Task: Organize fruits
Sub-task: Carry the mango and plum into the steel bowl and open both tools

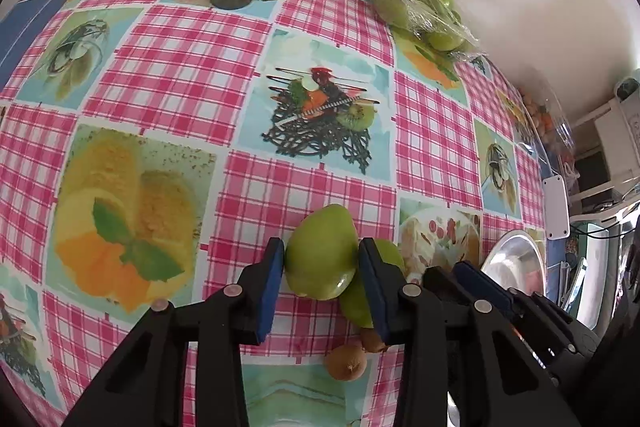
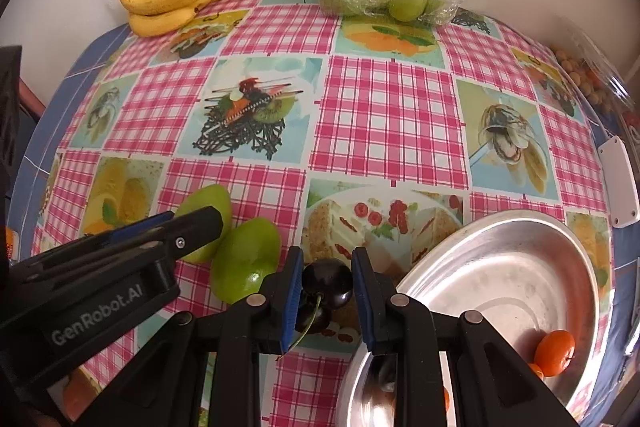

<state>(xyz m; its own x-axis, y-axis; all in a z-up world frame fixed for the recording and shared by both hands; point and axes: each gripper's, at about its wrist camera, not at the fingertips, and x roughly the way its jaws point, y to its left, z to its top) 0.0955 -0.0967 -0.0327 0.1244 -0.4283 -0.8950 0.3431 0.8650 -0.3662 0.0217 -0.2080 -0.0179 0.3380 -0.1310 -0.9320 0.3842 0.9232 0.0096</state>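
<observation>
The left gripper (image 1: 321,267) has its blue-padded fingers (image 1: 269,287) pinching a smooth green mango-shaped fruit (image 1: 320,255) that looks to sit low over the pink checked oilcloth surface (image 1: 180,75), with a second green fruit of the same kind (image 2: 244,259) lying just to its right and touching or nearly touching it. The right gripper (image 2: 325,301) has its fingers (image 2: 293,301) pressed against a dark, glossy cherry (image 2: 327,283), whose thin green stem (image 2: 310,327) trails down toward a second dark cherry (image 2: 314,315) just below it; the oval metal dish (image 2: 560,227), which holds a small orange fruit (image 2: 554,353), lies near on the right. The main risk on the left is slip: the green fruit is rounded and waxy, the pads meet it on curved flanks, and a tilt or a quick lift could let it rotate out and knock its neighbour or the small brown kiwi-like fruits (image 1: 347,362) near the hand. On the right, the cherry is small and soft, so too hard a squeeze could bruise it, while the stem may drag the second cherry along and drop it short of the dish. The two grippers also work close together, so one could brush the other's fruit loose.
</observation>
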